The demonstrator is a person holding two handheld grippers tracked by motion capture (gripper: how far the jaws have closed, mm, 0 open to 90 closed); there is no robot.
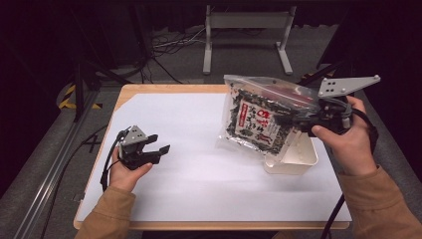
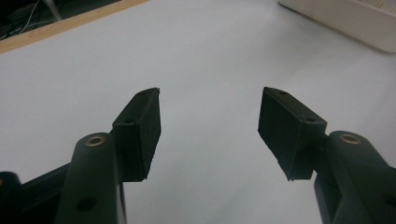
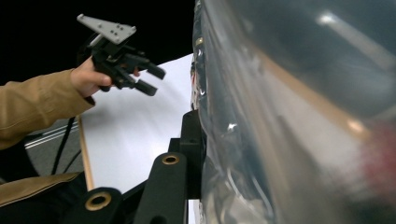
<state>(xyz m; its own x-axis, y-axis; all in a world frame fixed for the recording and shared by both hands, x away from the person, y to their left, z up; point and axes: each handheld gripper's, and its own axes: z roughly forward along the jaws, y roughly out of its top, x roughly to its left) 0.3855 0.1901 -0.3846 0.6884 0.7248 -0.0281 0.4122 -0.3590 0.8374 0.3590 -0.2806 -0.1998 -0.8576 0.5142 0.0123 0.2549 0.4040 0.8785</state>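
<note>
Above the right half of a white-covered table [image 1: 199, 164], the right gripper [image 1: 293, 121] holds a clear zip-top bag [image 1: 263, 112] in the air, its jaws clamped on the bag's right edge. The bag hangs tilted over a shallow white plastic tray [image 1: 298, 158] near the table's right edge, and its lower corner looks close to the tray, though contact cannot be confirmed. Inside the bag sits a packet of dark, flaky dried food [image 1: 254, 124] with a white label printed in red and black characters. The bag's film is glossy, crinkled and floppy, with a reddish zip strip along the top.

At the left, the left gripper [image 1: 153, 149] hovers low over the bare white sheet, its black, flat, blocky pads [image 2: 140, 133] standing wide apart with nothing between them.

Doing this step well probably means keeping the pinch firm on the slippery film, lifting smoothly so the limp bag does not swing or drag the light tray, and bringing the free gripper in to steady the sagging far edge.
</note>
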